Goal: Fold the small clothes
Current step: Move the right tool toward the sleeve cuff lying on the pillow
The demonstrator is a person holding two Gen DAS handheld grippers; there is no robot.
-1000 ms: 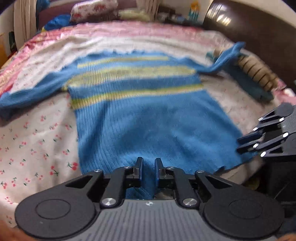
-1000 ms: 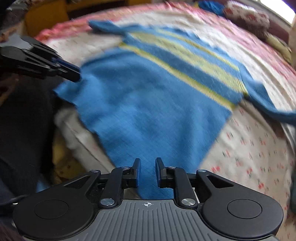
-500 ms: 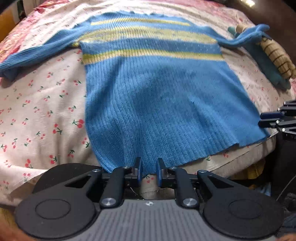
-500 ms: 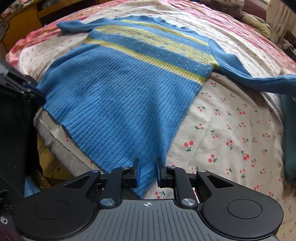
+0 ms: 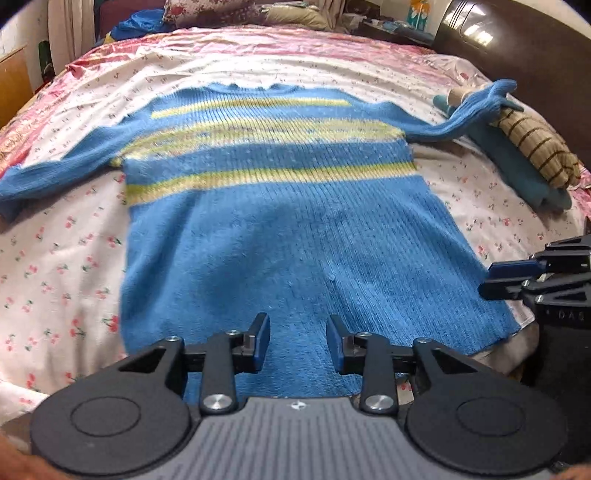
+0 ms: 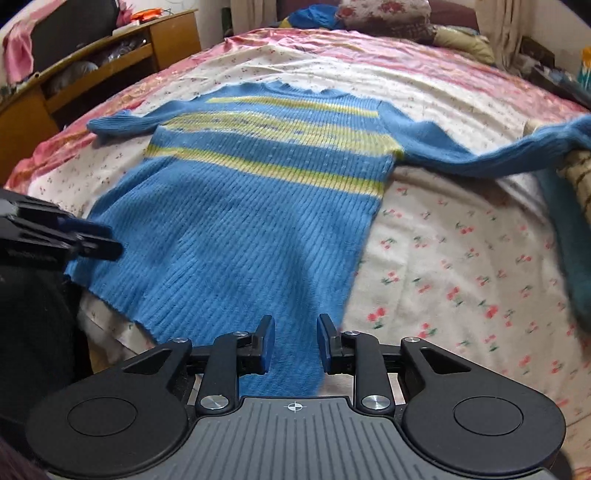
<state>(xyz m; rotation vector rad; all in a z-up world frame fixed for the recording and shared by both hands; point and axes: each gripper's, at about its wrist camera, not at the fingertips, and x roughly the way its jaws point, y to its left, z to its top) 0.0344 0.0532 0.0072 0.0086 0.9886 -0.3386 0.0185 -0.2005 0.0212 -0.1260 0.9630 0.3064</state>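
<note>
A blue ribbed sweater (image 5: 288, 229) with yellow stripes lies flat, front up, on the cherry-print bed sheet (image 5: 55, 266). Its hem is at the near bed edge. My left gripper (image 5: 298, 343) hovers over the hem's left part, its jaws opening, and the cloth lies between the pads unpressed. My right gripper (image 6: 295, 343) stands over the sweater's (image 6: 236, 229) right hem corner, jaws also opening, not gripping. Each gripper shows in the other's view: the right one (image 5: 491, 280), the left one (image 6: 96, 243). One sleeve (image 5: 476, 110) drapes over a folded pile.
A beige striped garment (image 5: 535, 147) and a teal one (image 5: 524, 184) lie stacked at the bed's right side. Pillows (image 6: 384, 18) sit at the far end. A wooden desk (image 6: 92, 74) stands left of the bed and a dark headboard (image 5: 517, 55) to the right.
Both grippers' fingers stood close together on the hem before and have now spread apart, letting the cloth go. The sweater has settled flat on the bed.
</note>
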